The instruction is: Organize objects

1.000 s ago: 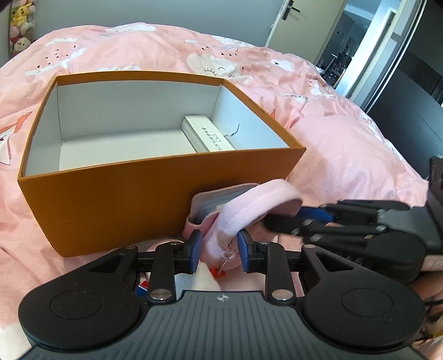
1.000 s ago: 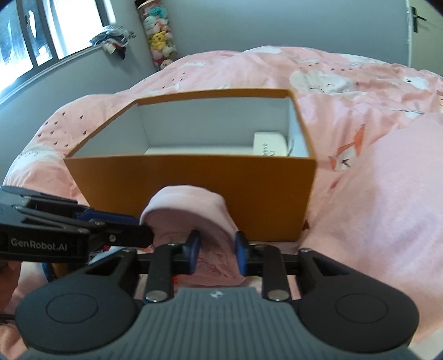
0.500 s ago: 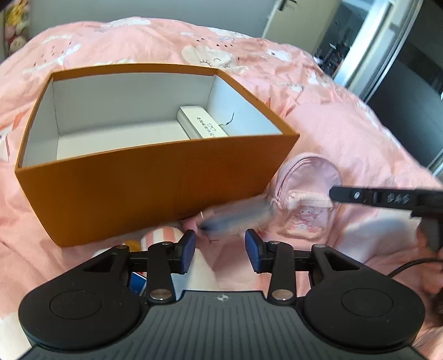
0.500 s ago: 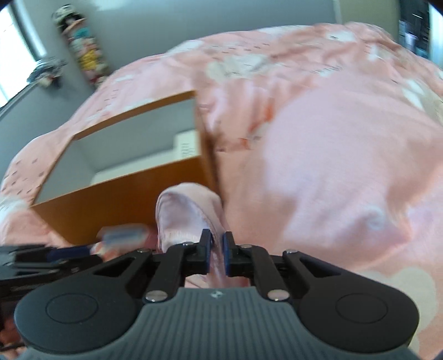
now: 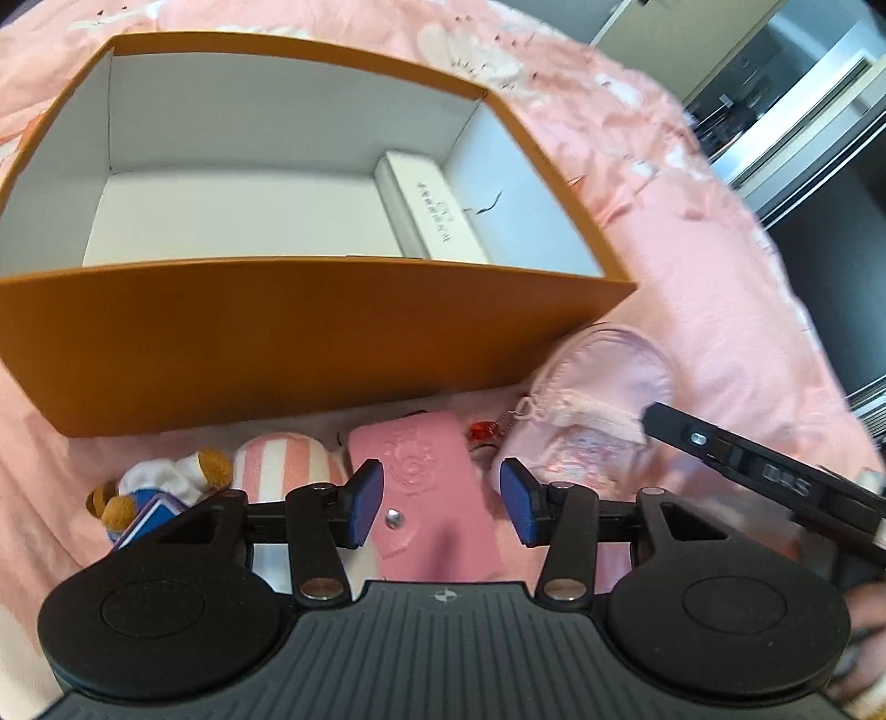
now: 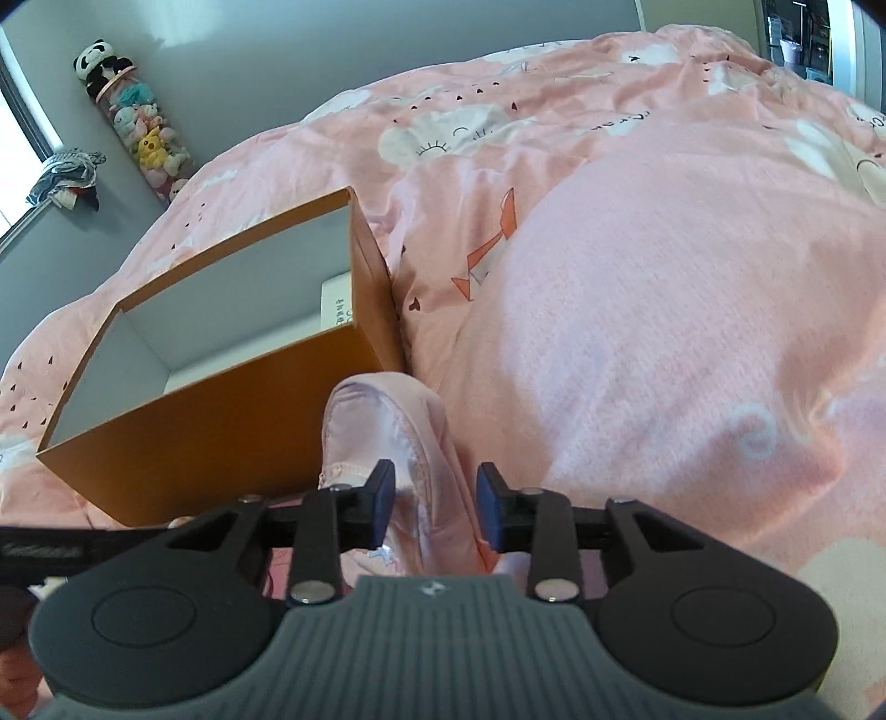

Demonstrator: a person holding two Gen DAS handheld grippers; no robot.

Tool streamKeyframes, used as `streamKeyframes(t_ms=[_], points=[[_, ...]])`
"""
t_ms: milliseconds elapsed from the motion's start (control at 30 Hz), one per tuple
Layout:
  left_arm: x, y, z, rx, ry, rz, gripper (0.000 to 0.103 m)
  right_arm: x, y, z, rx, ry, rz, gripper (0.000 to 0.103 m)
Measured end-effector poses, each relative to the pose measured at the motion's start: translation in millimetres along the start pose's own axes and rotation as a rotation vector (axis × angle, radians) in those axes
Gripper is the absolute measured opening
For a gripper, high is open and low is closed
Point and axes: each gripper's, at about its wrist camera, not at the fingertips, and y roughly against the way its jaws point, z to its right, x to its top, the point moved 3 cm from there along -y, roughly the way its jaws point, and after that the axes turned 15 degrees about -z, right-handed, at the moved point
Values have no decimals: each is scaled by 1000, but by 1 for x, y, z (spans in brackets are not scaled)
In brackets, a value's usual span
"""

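Bedding: a pink duvet (image 6: 637, 332) with white clouds, small dark hearts and an orange fox print covers the whole bed.
Wall: grey-blue (image 6: 332, 50), at the far side behind the bed.
Toy column: a tall clear tube of small plush toys (image 6: 141, 138) stands far left against the wall, a panda at its top.
Window: bright pane at the far left edge (image 6: 16, 144), crumpled clothes (image 6: 66, 180) on its sill.
Doorway: far right, a dark opening with a pale frame (image 5: 803, 99).

One orange box (image 5: 310, 332); one white carton (image 5: 432, 210) inside it; one pink pouch (image 5: 598, 399); one pink wallet (image 5: 426, 471); one striped plush (image 5: 282, 462); one small toy bear (image 5: 160, 484).
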Motion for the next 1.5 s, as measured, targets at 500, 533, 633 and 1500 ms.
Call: streamKeyframes(t_ms=[500,533,633,1500], points=[[32,-51,-6,93,67,-129,63,-2,-2,2,120,17,-6,56],[32,-54,-4,97,60,-130,65,-3,-3,1,124,28,-11,57],[31,-60,1,144,14,-139,67,-3,-12,-3,117,57,-48,57],[22,-60,-1,106,47,-125,47,-10,-25,3,43,72,-61,28]])
